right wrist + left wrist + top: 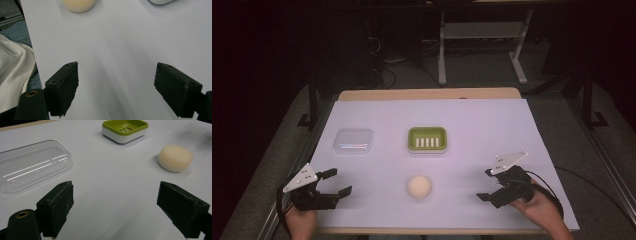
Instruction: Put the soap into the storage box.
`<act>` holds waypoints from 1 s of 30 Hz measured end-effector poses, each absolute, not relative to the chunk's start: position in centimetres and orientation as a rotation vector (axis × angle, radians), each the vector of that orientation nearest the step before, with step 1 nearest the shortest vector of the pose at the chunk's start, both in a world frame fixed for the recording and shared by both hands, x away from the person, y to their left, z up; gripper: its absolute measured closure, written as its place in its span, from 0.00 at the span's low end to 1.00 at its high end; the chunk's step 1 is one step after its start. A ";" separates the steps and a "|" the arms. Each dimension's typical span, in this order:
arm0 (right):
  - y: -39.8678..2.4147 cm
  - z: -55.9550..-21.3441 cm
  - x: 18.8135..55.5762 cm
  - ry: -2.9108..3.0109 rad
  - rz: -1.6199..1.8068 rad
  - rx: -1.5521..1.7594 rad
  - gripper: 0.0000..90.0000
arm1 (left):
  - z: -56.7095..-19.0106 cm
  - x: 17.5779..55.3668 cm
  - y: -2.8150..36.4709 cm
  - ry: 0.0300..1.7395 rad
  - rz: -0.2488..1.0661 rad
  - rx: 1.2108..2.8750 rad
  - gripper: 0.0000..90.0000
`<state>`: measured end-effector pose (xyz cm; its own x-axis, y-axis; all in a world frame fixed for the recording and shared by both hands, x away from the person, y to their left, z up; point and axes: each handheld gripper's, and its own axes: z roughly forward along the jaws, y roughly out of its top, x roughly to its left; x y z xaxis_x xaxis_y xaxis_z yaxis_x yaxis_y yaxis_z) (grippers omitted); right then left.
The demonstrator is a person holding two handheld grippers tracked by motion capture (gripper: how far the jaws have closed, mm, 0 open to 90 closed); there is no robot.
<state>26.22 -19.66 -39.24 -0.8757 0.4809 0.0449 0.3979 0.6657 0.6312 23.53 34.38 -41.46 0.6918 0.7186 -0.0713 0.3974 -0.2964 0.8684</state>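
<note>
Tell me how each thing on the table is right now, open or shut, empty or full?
left gripper: open, holding nothing, over the table's near left.
right gripper: open, holding nothing, near right.
round soap: lying loose on the table between the grippers, untouched.
green soap dish: upright, empty, slotted insert showing.
clear lid: lying by itself left of the dish, covering nothing.

This looks like a lab or recording room, not a home. The counter [472,125] is covered with a plain white sheet and lit against a dark surround. Behind it stands a white metal frame [482,35], with cables [384,60] lying on grey carpet [477,70].
</note>
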 end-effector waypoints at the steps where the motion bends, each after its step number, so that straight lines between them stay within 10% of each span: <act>1: -19.4 -39.2 26.2 2.760 0.993 0.720 0.22 | -41.4 23.5 34.4 0.867 0.413 1.929 0.15; 30: -14.8 -38.1 27.5 2.830 0.970 0.576 0.20 | -41.4 23.5 34.3 0.865 0.411 1.922 0.15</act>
